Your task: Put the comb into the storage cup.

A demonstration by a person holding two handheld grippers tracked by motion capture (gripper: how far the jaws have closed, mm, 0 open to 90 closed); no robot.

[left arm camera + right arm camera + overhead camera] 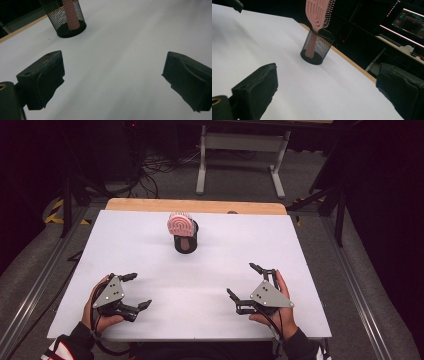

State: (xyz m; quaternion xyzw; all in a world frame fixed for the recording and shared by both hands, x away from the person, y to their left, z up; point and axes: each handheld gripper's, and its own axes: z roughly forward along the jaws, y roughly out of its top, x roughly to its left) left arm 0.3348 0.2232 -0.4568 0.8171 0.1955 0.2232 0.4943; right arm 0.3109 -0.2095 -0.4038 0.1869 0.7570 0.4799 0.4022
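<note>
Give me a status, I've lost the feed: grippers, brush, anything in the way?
Left gripper open, right gripper open, both low over the white table. Pink hairbrush upright, handle down, in black mesh cup, untouched. Path between clear.

Black wire-mesh metal cup (pixel 317 48) holds a pink plastic hairbrush (pixel 318 12) (smooth, slightly glossy) — matt white tabletop (pixel 200 285).
</note>
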